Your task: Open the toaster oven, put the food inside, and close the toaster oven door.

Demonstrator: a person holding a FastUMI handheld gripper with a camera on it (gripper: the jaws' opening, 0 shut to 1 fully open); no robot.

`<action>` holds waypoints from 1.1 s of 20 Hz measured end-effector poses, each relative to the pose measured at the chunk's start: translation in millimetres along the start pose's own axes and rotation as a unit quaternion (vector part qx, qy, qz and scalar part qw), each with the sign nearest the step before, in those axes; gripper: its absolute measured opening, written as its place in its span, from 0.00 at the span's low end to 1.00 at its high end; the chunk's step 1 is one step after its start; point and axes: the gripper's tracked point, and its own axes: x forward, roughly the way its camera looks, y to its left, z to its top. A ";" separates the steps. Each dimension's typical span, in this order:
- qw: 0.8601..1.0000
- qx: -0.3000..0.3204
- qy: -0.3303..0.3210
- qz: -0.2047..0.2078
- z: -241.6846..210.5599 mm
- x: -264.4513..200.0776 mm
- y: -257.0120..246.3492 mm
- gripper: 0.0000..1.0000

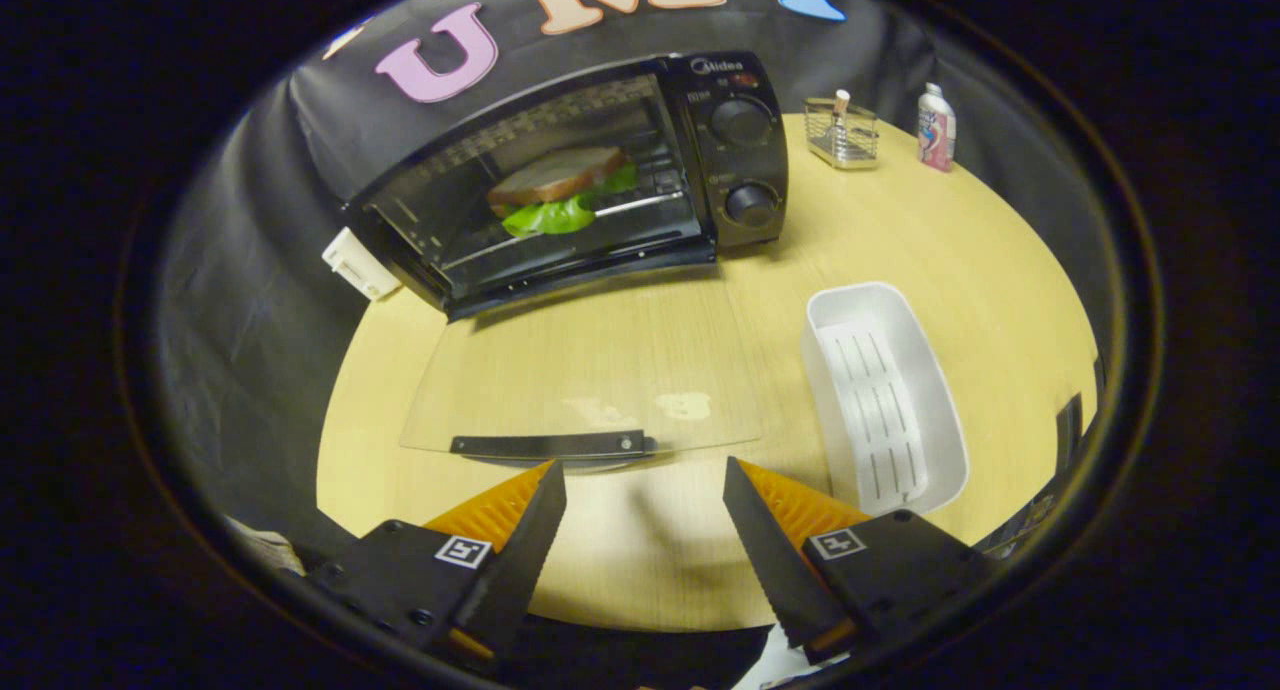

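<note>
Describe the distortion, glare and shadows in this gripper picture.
Gripper view: fisheye bends the table edge and toaster oven; the open glass door carries pale reflections; the open gripper, just short of the door handle, casts soft shadows; the sandwich stays sharp.

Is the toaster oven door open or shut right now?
Open. The glass door lies folded down flat over the table, its handle just ahead of the open, empty gripper. The sandwich sits inside on the rack.
</note>
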 end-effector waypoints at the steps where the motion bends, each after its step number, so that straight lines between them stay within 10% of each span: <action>1: 1.000 -0.005 0.001 -0.007 0.4 3.6 -4.0 0.99; 22: 0.992 -0.019 -0.123 0.014 105.5 -47.5 28.3 0.99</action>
